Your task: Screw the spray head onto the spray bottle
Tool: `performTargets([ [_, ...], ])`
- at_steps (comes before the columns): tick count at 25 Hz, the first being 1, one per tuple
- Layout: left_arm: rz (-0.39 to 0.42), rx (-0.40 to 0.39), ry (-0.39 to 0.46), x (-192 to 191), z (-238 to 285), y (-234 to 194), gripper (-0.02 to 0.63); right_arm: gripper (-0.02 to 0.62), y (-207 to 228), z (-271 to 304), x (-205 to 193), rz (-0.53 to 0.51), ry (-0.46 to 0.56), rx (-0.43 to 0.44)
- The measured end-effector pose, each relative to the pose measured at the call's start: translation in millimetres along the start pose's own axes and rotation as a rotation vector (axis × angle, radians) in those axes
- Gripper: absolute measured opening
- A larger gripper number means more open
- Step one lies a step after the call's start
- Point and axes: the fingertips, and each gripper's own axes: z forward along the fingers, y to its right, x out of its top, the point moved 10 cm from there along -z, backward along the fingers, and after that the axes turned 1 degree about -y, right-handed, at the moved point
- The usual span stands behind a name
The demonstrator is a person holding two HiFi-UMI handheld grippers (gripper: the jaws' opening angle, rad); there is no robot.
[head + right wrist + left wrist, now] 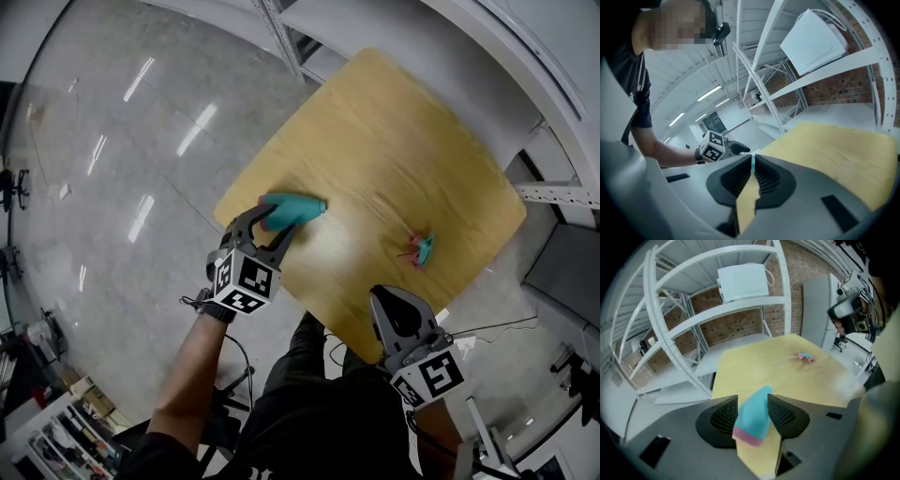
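Spray bottle [298,208], teal, lies on its side near table [394,141] left corner, body between left gripper [272,223] jaws, which stand apart astride it. Spray head [419,249] well apart, toward right. Right gripper [397,317] jaws together, empty, at near table edge.

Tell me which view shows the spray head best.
Head view: the spray head lies unobstructed on the table, seen from above. Left gripper view shows it side-on, far across the table; right gripper view misses it.

one bottle [292,210], one spray head [419,249], two tools [272,225] [382,298].
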Motion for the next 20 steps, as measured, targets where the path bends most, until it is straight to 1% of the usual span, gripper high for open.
performTargets([
  [5, 0.169, -0.020, -0.117, -3.5, 24.6, -5.3, 0.272, 0.003, 12.4, 3.4, -4.3, 0.026, -0.010, -0.019],
  [7, 0.218, -0.041, -0.160, -5.5, 33.7, -6.5, 0.310, 0.003, 16.5, 1.8, -5.1, 0.038, -0.012, -0.029],
  [10, 0.270, -0.086, -0.232, -10.9, 49.2, -8.2, 0.369, 0.003, 22.6, -1.8, -6.2, 0.048, -0.015, -0.045],
  [13, 0.319, -0.131, -0.285, -16.8, 64.5, -7.6, 0.388, 0.003, 30.2, -6.4, -10.0, 0.058, -0.029, -0.079],
  [15, 0.359, -0.147, -0.310, -22.1, 72.2, -7.2, 0.388, 0.003, 35.4, -7.7, -14.5, 0.071, -0.048, -0.118],
  [18, 0.395, -0.149, -0.335, -24.5, 78.7, -9.7, 0.397, 0.003, 49.9, -7.3, -24.1, 0.109, -0.082, -0.193],
  [20, 0.408, -0.153, -0.357, -22.8, 85.0, -9.4, 0.400, 0.003, 63.9, -9.9, -32.2, 0.139, -0.102, -0.263],
])
